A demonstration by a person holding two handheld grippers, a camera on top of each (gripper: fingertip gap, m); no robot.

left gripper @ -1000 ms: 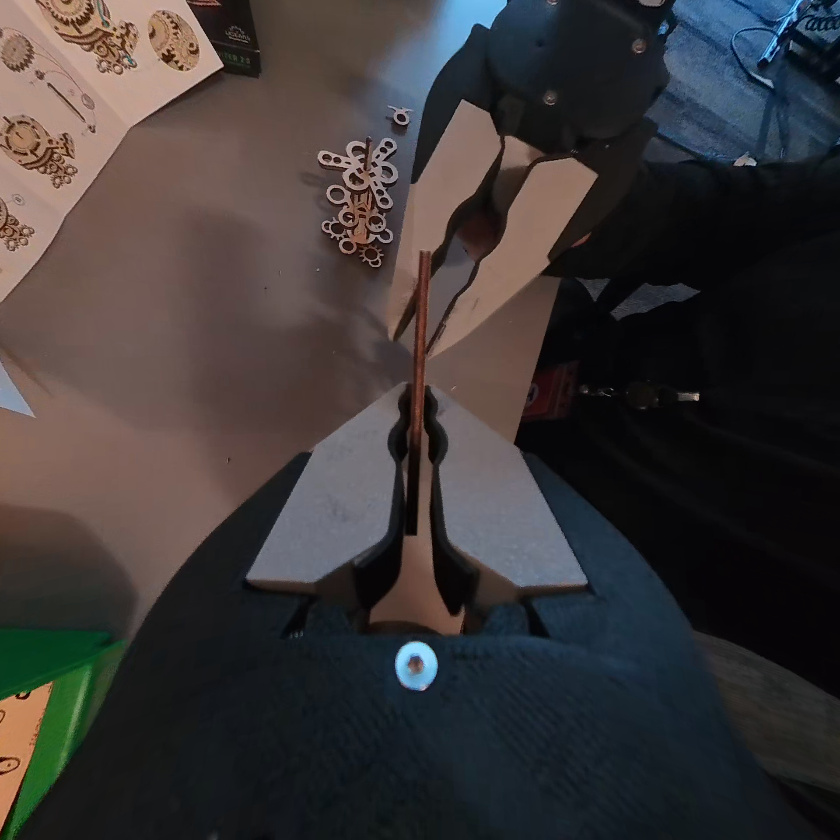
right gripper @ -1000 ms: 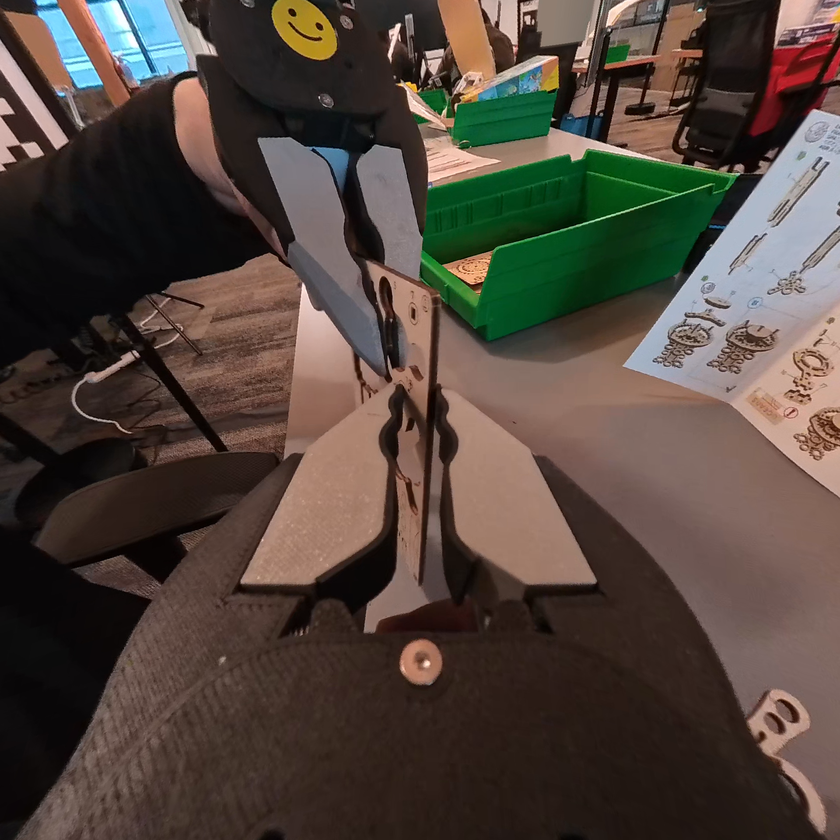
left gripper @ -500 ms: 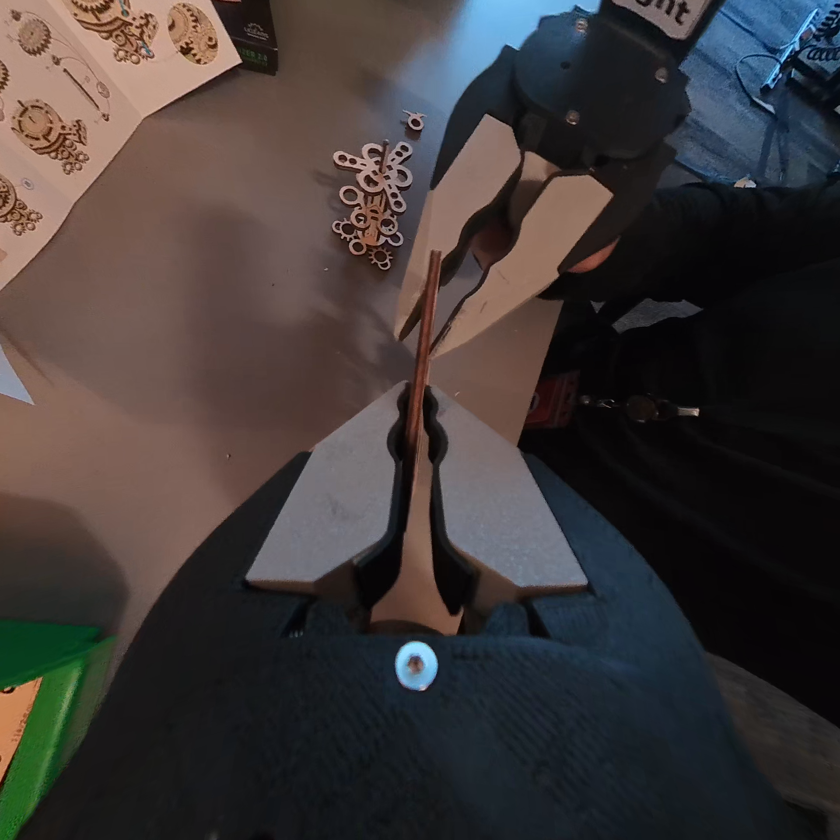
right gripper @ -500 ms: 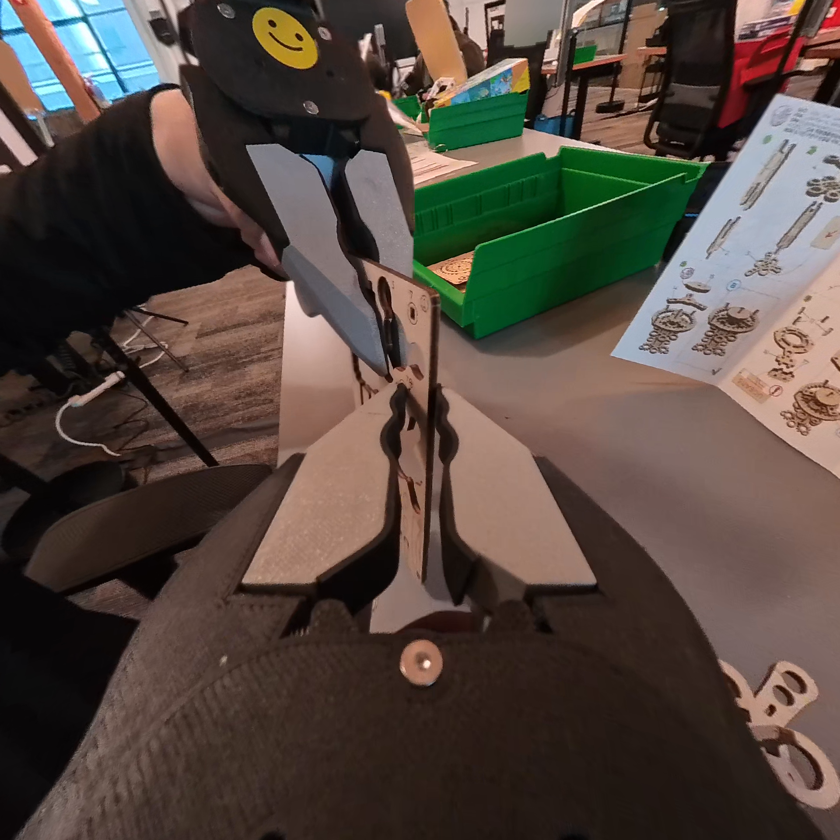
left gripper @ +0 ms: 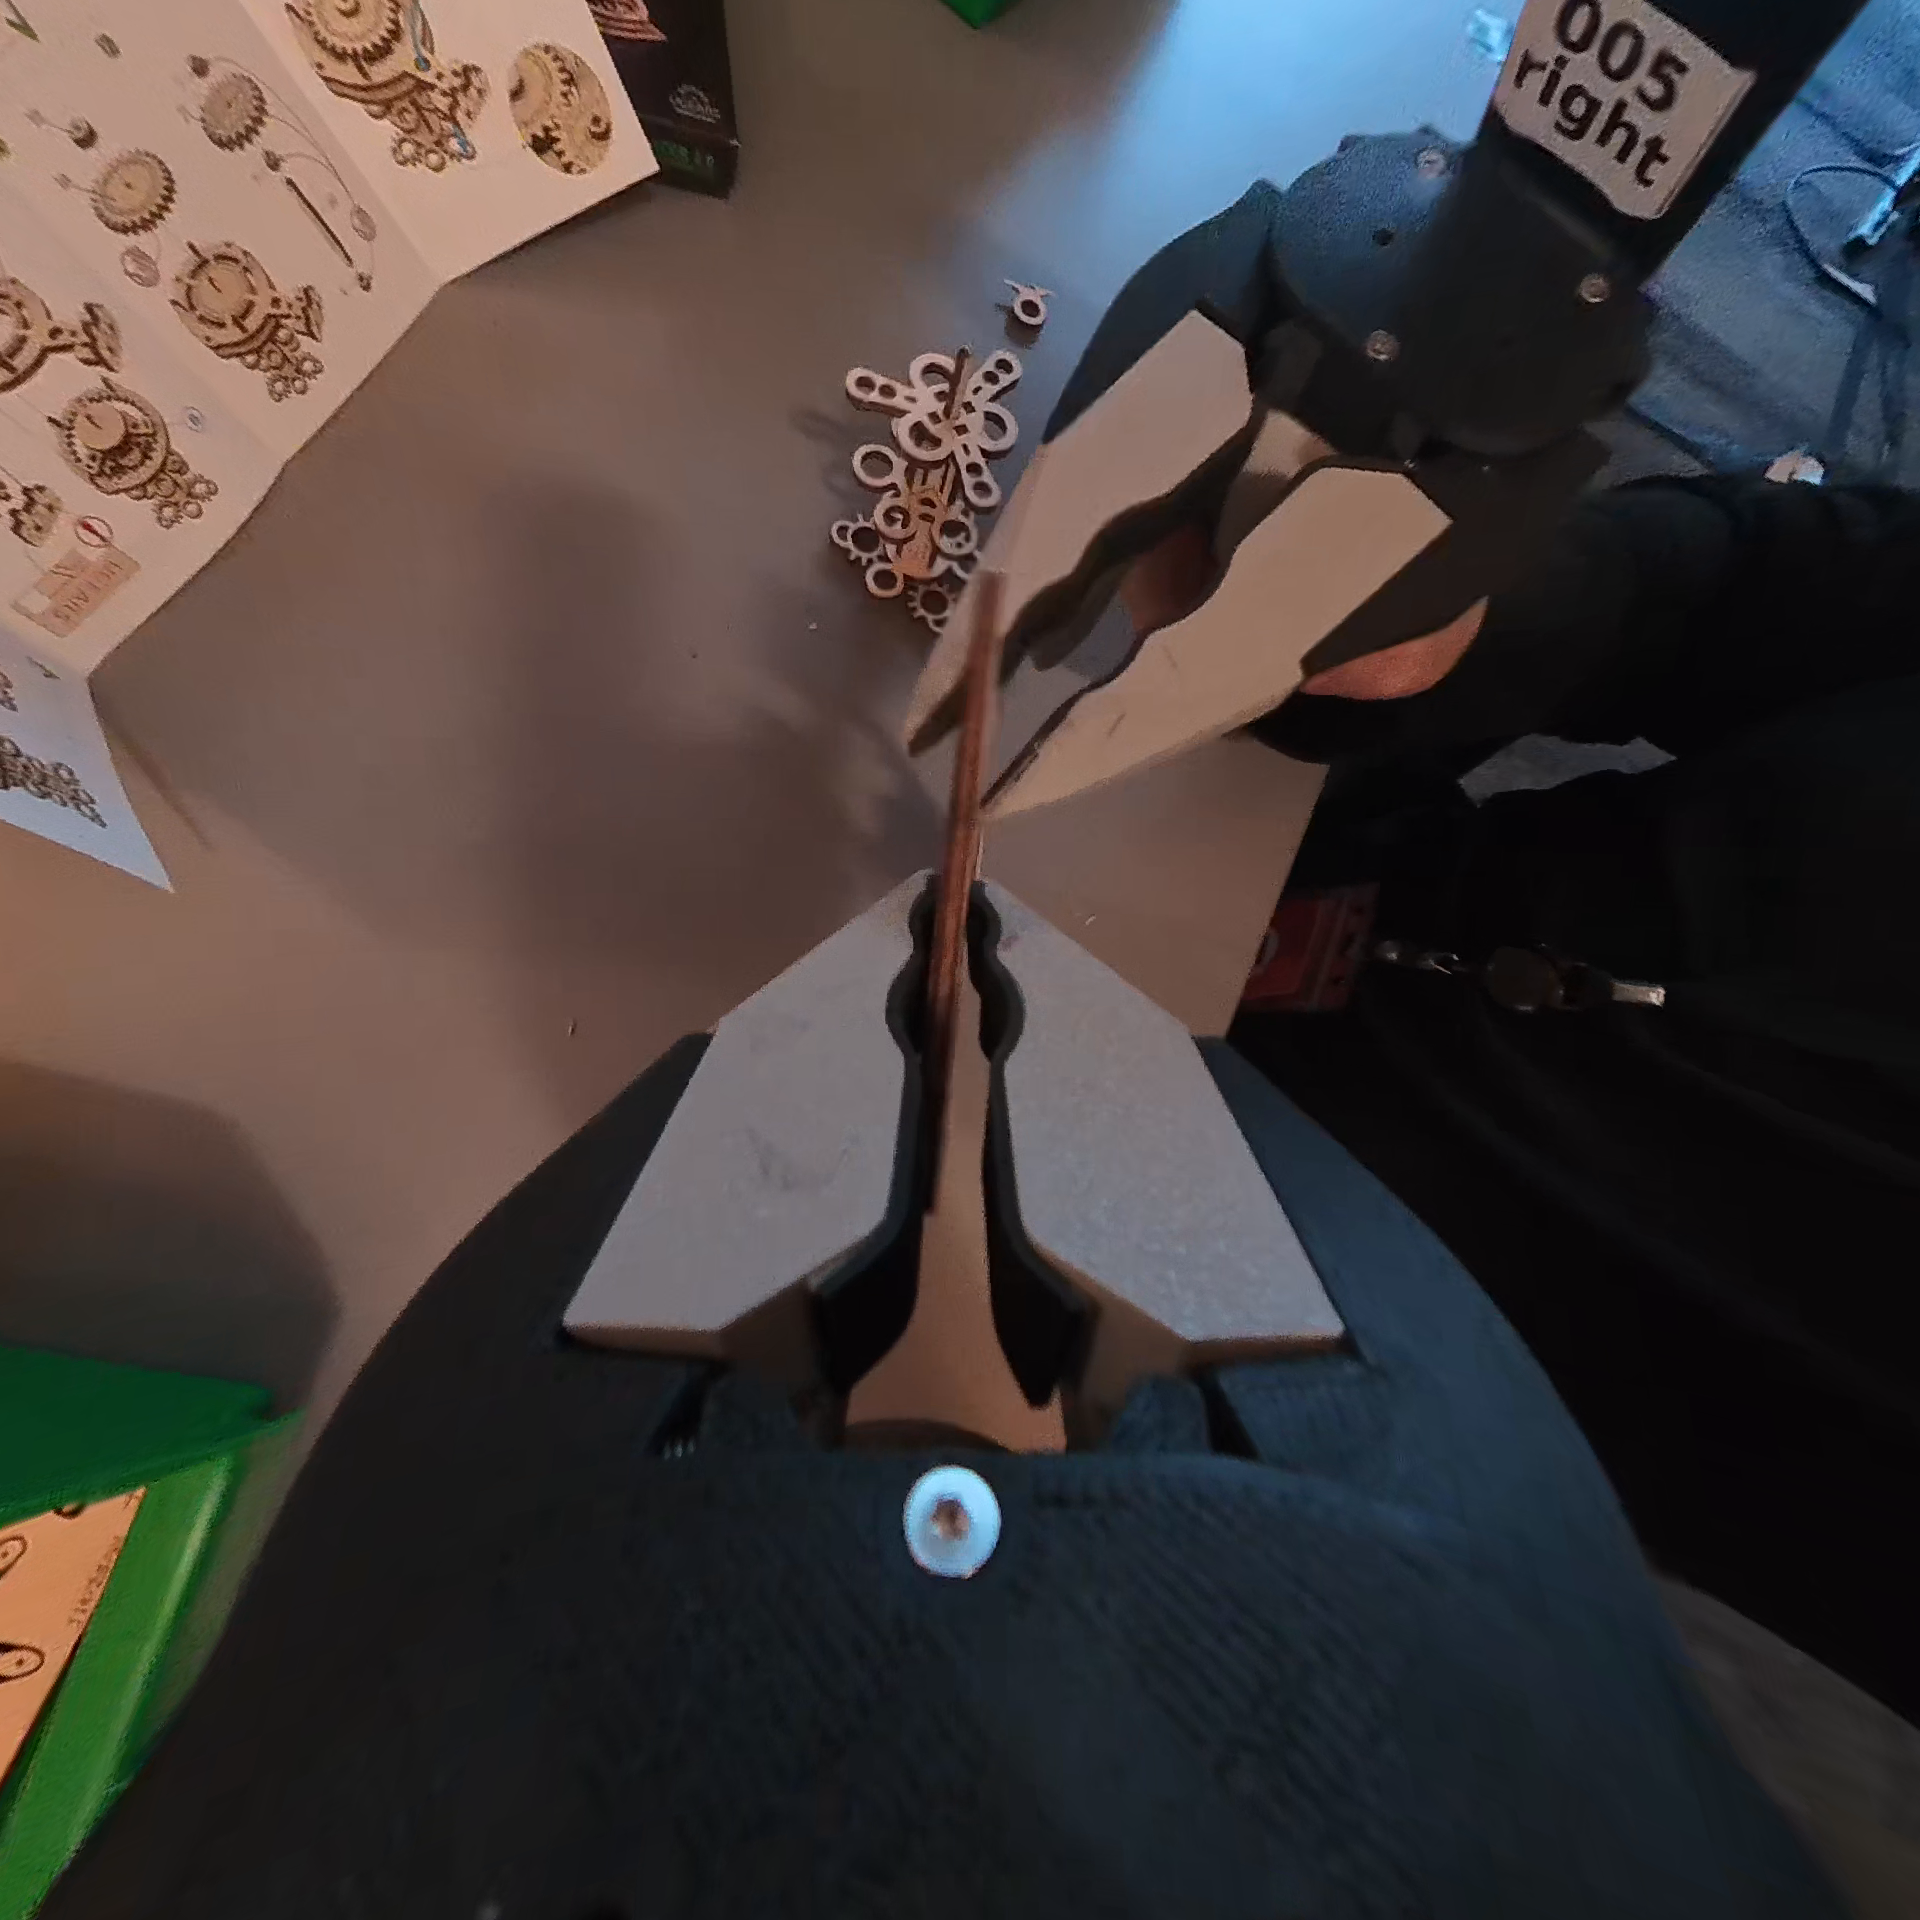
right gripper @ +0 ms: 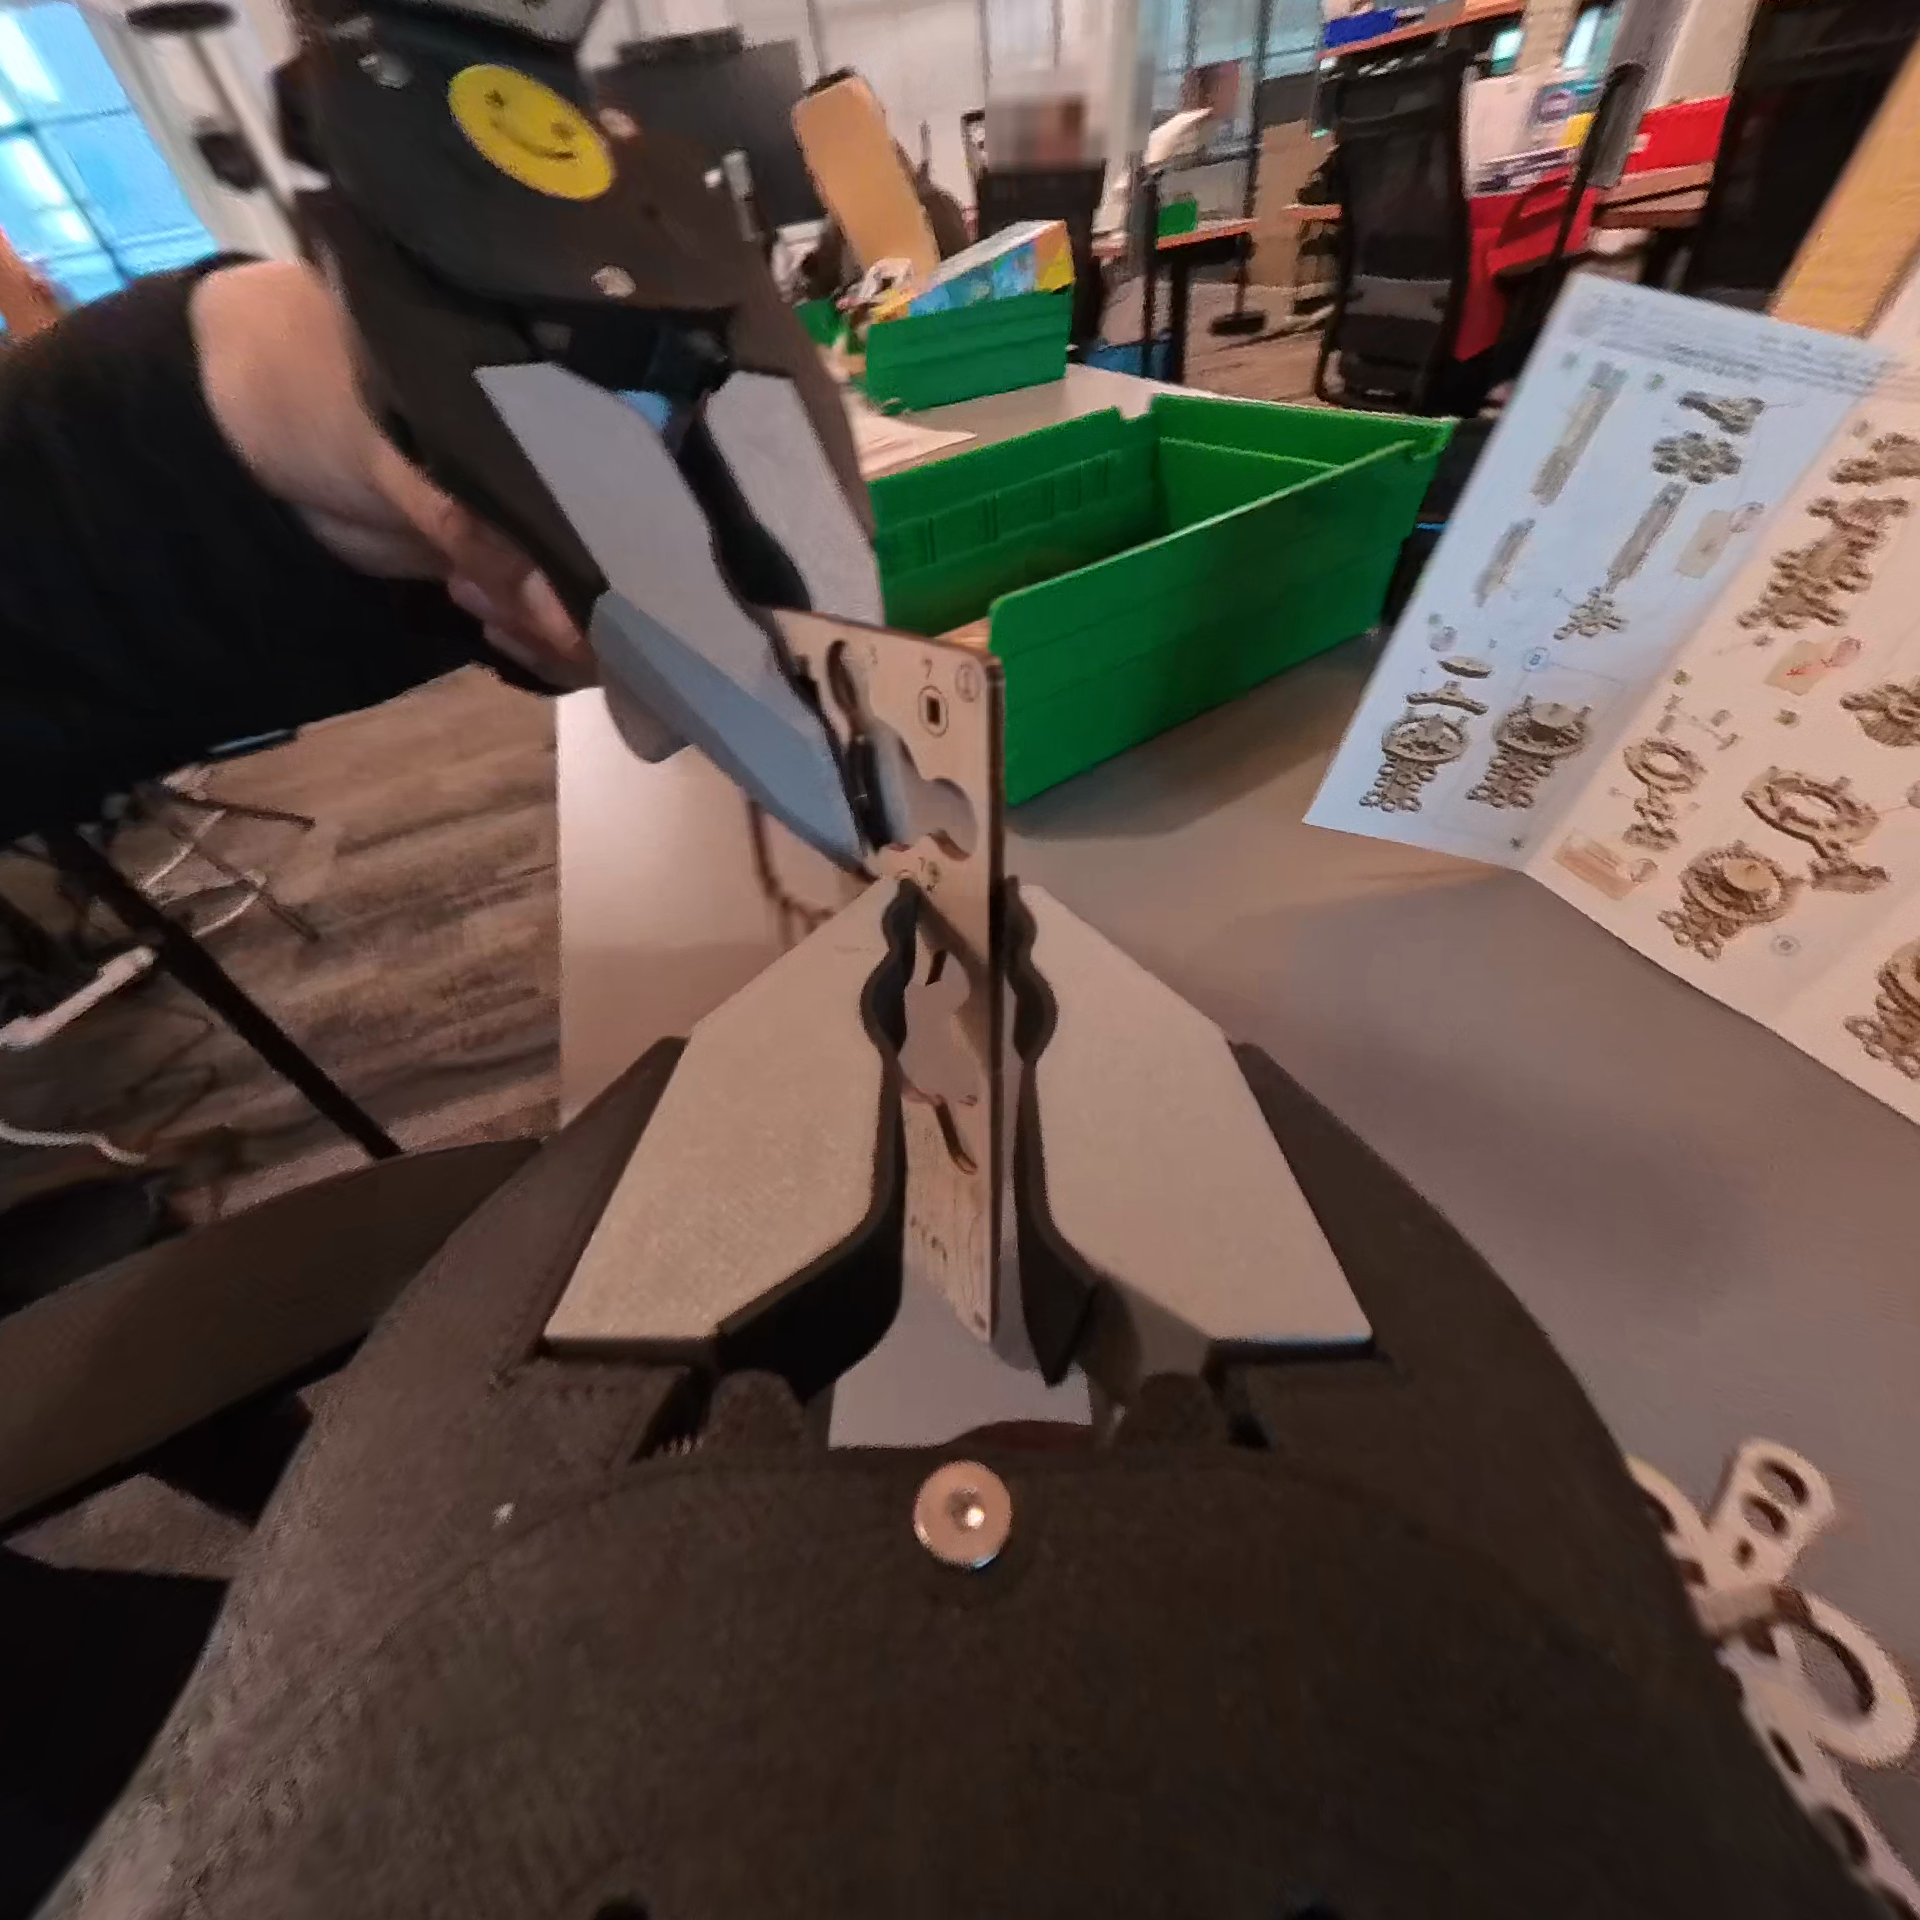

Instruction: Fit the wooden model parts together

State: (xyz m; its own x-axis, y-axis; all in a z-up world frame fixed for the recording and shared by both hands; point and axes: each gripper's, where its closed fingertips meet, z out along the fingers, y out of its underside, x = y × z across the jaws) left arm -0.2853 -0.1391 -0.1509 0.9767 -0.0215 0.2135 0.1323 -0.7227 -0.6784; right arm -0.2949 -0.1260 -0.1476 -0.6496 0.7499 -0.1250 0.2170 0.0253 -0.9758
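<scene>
The left gripper (left gripper: pixel 954 904) pinches the thin wooden sheet (left gripper: pixel 966 790) edge-on between its two fingers, above the grey table (left gripper: pixel 499 665). The right gripper (right gripper: pixel 951 894) is pressed onto the same wooden sheet (right gripper: pixel 951 748) from the opposite side. Behind the sheet, a group of cut-out wooden parts (left gripper: pixel 928 483) lies flat on the table. Farther away there are the instruction sheet (left gripper: pixel 208 260) and a green bin (right gripper: pixel 1143 561).
</scene>
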